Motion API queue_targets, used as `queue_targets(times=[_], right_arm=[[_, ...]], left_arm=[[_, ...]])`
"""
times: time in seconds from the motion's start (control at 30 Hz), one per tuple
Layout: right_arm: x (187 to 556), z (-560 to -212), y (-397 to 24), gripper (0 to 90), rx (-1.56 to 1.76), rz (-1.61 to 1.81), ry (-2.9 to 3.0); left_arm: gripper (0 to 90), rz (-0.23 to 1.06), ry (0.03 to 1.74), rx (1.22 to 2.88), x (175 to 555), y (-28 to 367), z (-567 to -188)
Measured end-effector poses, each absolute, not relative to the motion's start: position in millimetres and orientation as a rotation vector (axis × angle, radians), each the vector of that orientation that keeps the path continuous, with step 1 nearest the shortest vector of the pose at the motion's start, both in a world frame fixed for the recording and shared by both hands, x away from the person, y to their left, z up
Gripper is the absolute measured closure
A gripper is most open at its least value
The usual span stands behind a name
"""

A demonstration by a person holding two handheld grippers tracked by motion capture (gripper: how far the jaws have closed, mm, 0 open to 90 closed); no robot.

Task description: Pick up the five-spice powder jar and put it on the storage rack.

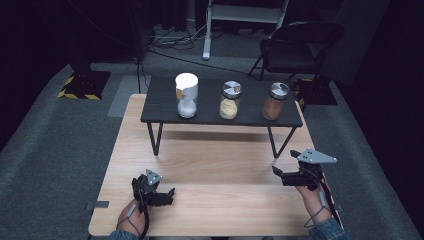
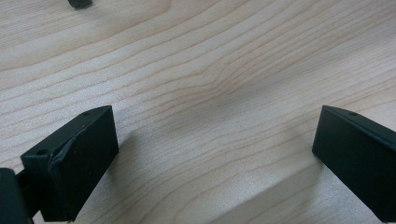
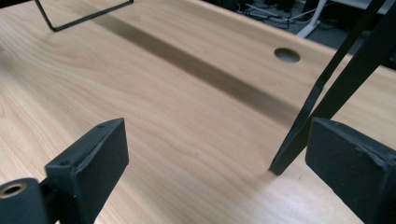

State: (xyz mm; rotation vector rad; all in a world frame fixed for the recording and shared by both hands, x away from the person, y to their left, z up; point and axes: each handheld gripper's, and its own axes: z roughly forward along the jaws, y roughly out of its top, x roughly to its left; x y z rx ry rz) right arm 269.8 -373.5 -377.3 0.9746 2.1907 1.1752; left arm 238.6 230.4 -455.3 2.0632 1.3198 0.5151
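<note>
Three jars stand in a row on a low black shelf (image 1: 165, 107) at the far side of the wooden table (image 1: 215, 170). The left jar (image 1: 186, 95) has a white lid and white powder. Yellow contents fill the middle jar (image 1: 230, 101), and the right jar (image 1: 274, 101) holds brown contents. Near the table's front left my left gripper (image 1: 169, 195) lies low over the wood, open, with bare wood between its jaws (image 2: 214, 116). At the front right my right gripper (image 1: 283, 162) is open too and holds nothing (image 3: 215, 126). One black shelf leg (image 3: 327, 93) stands just ahead of its right jaw.
A round cable hole (image 3: 286, 55) is cut into the tabletop beyond the shelf leg. Behind the table are a dark folding chair (image 1: 300, 45), a white stand (image 1: 207, 30) and cables on the grey carpet. The shelf's thin legs (image 1: 156, 137) rise from mid-table.
</note>
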Motion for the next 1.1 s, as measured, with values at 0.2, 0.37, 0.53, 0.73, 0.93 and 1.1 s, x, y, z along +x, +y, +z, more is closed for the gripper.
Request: queue_targets(times=[0.2, 0.37, 0.53, 0.73, 0.93, 1.1], right_arm=[[268, -393, -377, 4.8, 0.998, 1.178, 2.201], [264, -407, -380, 4.7, 1.013, 1.179, 2.202], [263, -421, -381, 4.7, 1.024, 1.161, 2.22], [265, -436, -379, 4.5, 1.04, 1.122, 2.262], [267, -446, -375, 4.4, 1.062, 1.077, 2.286], [268, -450, -374, 4.4, 1.07, 1.052, 2.304]], left_arm=[[0.2, 0.515, 1.32, 2.063, 239, 230, -455], [0.2, 0.515, 1.32, 2.063, 239, 230, -455], [0.2, 0.515, 1.319, 2.063, 239, 230, -455], [0.2, 0.515, 1.319, 2.064, 239, 230, -455], [0.2, 0.515, 1.319, 2.063, 239, 230, -455], [0.2, 0.515, 1.32, 2.063, 239, 230, -455]])
